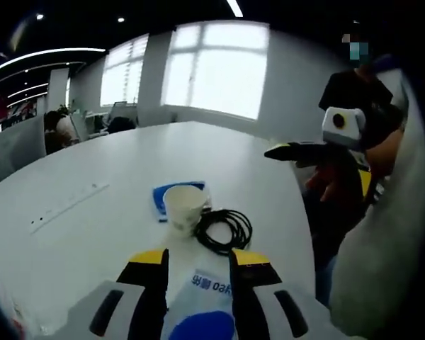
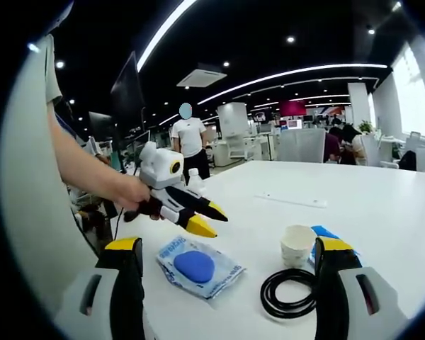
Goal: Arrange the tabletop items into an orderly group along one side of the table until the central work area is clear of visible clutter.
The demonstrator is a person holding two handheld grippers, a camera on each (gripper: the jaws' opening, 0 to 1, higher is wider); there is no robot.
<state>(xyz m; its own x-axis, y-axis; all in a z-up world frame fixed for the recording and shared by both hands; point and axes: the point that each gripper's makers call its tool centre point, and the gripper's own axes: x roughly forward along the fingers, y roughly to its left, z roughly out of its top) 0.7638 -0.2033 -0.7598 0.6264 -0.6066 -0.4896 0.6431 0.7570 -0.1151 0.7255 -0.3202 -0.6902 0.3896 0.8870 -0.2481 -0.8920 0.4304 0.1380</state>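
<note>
Four things sit bunched near my edge of the white worktop [image 2: 382, 205]: a packet with a blue disc [image 2: 196, 267], a paper cup [image 2: 297, 245], a coiled black cable [image 2: 289, 292], and a blue flat item [image 1: 161, 199] tucked behind the cup. My right claw [image 2: 227, 283] is spread wide, nothing pinched, packet and cable lying between its two jaws. My left claw [image 2: 198, 216] hangs above the worktop just past the packet in the right gripper view; whether its jaws are apart or together I cannot tell from that side-on angle, and in the left gripper view the packet [image 1: 205, 304] sits low between them with no clear sign of a pinch. Risks now, as I judge them: the cup is light and the cable touches its base, so dragging the coil could tip it. The packet is thin and slick; a shallow pinch may slide off. And my two claws are close, so reaching across could knock them together.
</note>
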